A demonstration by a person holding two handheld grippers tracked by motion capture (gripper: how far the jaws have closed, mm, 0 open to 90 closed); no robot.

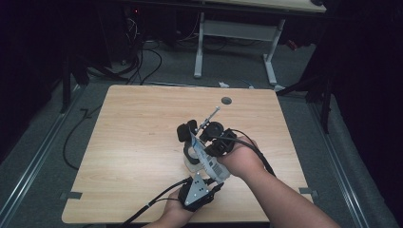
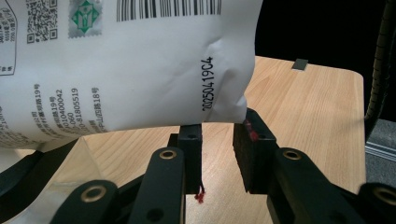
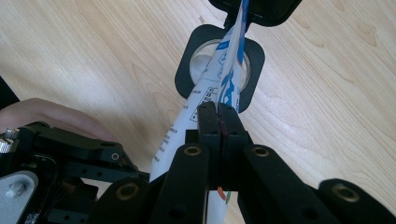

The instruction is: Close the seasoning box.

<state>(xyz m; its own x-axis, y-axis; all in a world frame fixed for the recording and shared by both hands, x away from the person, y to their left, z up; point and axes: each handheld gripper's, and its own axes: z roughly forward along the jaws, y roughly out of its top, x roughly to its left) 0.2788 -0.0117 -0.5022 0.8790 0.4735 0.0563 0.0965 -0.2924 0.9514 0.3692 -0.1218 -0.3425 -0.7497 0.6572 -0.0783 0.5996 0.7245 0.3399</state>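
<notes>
Pouch [image 1: 205,160], white and printed with a barcode, hangs between both claws above the middle of the counter [image 1: 133,142], nearer its front edge, in the high view; the left claw [image 1: 202,186] sits below it, the right claw [image 1: 219,148] beside it, over a black holder [image 1: 190,152].

In the left gripper view, the left claw [image 2: 218,156] stands slightly parted under the pouch's [image 2: 140,65] creased lower corner, gripping nothing.

In the right gripper view, the right claw [image 3: 219,122] is pinched tight on the pouch's [image 3: 224,74] flat edge above the ringed holder [image 3: 187,70]. It looks light, thin and floppy, likely slick; hold the sealed edges.
</notes>
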